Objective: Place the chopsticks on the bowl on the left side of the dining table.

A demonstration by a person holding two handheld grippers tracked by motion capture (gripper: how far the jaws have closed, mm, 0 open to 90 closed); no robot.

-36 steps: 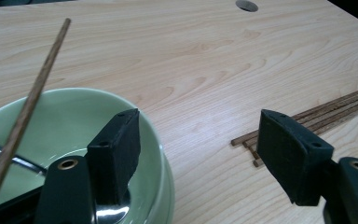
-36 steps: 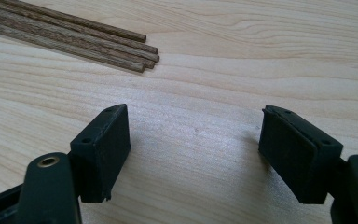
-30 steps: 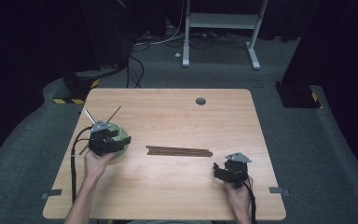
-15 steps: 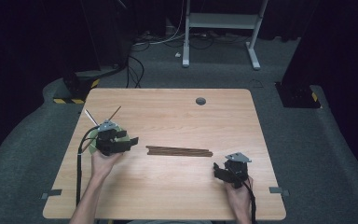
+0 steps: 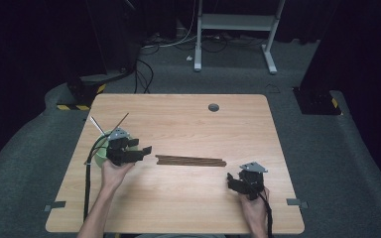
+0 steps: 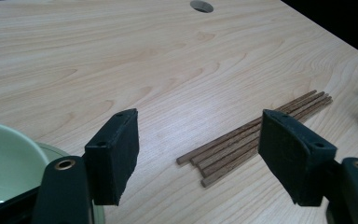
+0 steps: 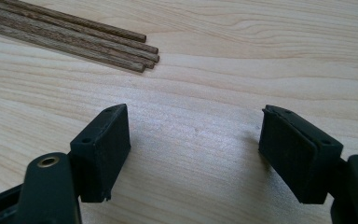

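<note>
**Both grippers empty, chopstick bundle untouched at table centre**

Fingers (image 6: 114, 158) of the left gripper (image 5: 146, 152) are spread wide apart, nothing clamped between them. That gripper is held low over the table (image 5: 188, 124), just beside the left end of the wooden chopsticks (image 5: 191, 161), jaws pointed toward them. In the left gripper view the near ends of the chopsticks (image 6: 242, 144) are seen between the two jaws but farther off, not touched. Chopsticks are laid flat in a tight bundle near the middle of the table, running left to right.

A green bowl (image 5: 98, 153) is seen directly behind the left gripper, at the table's left side; its rim (image 6: 9, 154) is caught at the lower left of the left gripper view. Thin sticks (image 5: 110, 125) are propped in the bowl, leaning out.

Right gripper (image 5: 231, 182) is held near the front right of the table, close to the chopsticks' right end but apart from it. Its fingers (image 7: 105, 149) are likewise wide apart and empty, with bare wood between them and the chopstick tips (image 7: 140, 53) ahead at upper left.
</note>
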